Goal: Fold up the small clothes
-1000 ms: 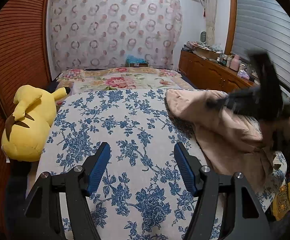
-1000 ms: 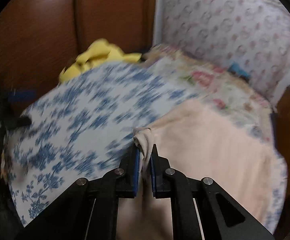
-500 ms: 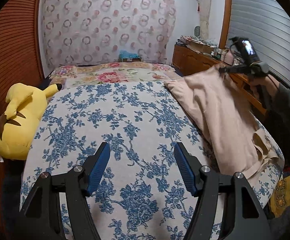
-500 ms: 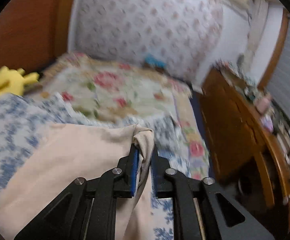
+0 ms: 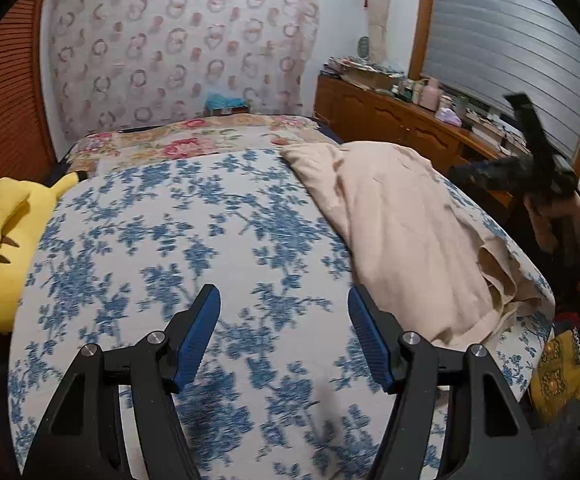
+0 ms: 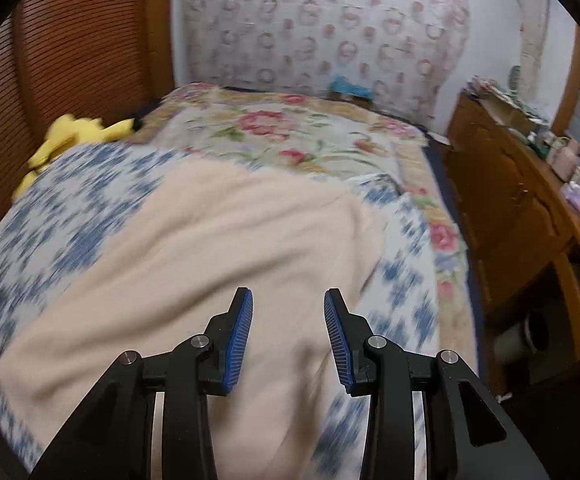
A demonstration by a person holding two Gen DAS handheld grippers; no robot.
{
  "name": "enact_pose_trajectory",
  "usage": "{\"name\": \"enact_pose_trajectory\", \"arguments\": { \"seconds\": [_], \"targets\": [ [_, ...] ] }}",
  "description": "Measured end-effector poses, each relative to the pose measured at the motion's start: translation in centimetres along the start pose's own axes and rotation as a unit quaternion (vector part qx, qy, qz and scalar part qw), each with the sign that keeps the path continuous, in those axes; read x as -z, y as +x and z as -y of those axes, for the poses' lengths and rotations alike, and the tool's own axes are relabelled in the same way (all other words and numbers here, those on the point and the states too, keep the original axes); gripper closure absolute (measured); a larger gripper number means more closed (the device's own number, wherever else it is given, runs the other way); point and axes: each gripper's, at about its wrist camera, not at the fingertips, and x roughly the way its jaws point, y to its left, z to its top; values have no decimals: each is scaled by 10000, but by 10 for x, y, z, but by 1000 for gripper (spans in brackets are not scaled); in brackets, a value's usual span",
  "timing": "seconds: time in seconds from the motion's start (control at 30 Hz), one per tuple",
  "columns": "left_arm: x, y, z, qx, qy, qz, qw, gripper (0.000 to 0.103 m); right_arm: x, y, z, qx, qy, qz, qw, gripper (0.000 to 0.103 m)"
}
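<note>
A pale peach garment (image 5: 401, 224) lies spread along the right side of the bed on a blue floral sheet (image 5: 178, 240); it fills the middle of the right wrist view (image 6: 218, 248). My left gripper (image 5: 284, 322) is open and empty above the sheet, left of the garment. My right gripper (image 6: 288, 320) is open and empty just above the garment. From the left wrist view it shows as a blurred dark shape (image 5: 529, 164) at the bed's right edge.
A yellow plush toy (image 5: 6, 240) lies at the bed's left edge by a wooden wall. A rose-patterned cover (image 6: 290, 132) lies at the bed's far end. A wooden dresser (image 6: 521, 192) with clutter runs along the right. A yellow patterned cloth (image 5: 557, 376) sits below the bed corner.
My right gripper opened and let go of the garment's edge, which now lies flat on the bed. The right gripper swung back over the garment. The left gripper stayed open.
</note>
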Motion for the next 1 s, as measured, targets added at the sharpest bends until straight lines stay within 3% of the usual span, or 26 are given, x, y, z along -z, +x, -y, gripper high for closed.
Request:
{"name": "enact_pose_trajectory", "arguments": {
  "seconds": [0.17, 0.4, 0.63, 0.77, 1.0],
  "targets": [
    [-3, 8, 18, 203, 151, -82, 9996, 36, 39, -31, -11, -363, -114, -69, 9993, 64],
    [4, 14, 40, 411, 303, -220, 9985, 36, 59, -60, -14, -1013, -458, -97, 9938, 64],
    [12, 18, 51, 491, 361, -339, 9976, 36, 78, -63, 16, -804, -388, -277, 9956, 66],
    [12, 16, 53, 498, 366, -328, 9976, 36, 92, -80, 30, -862, -397, -152, 9954, 94],
    [10, 13, 56, 563, 362, -302, 9973, 36, 127, -132, 59, -756, -240, 101, 9968, 100]
  ]
}}
